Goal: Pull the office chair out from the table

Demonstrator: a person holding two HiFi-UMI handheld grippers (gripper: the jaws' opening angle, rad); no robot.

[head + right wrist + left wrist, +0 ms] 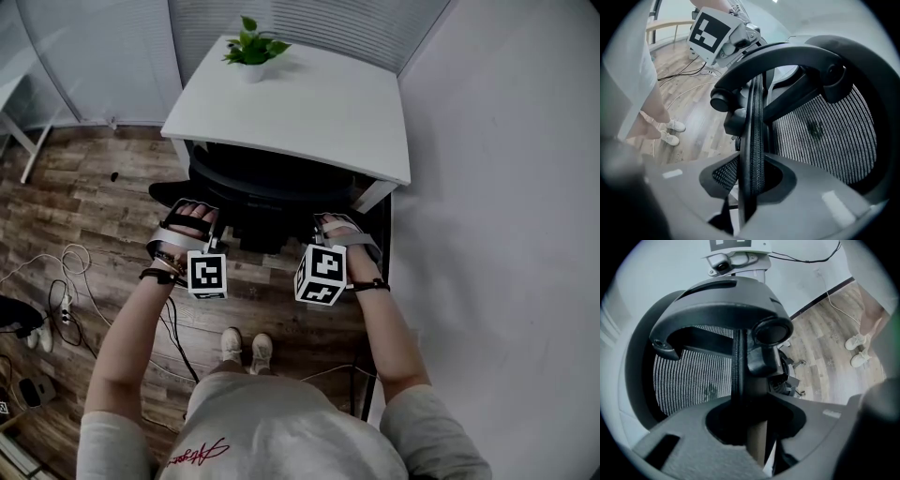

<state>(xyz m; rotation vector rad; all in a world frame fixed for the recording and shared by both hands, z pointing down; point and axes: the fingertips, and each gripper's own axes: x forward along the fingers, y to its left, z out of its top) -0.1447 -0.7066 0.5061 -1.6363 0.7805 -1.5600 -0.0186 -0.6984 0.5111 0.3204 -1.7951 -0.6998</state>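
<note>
Left claw (752, 427) and right claw (752, 183) each clamped on ribbed black mesh edge of chair (262, 183), tucked under smooth white table (319, 122).

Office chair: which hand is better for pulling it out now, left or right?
About equal: the left gripper and right gripper each have jaws clamped on the office chair back's rim, one per side.
</note>
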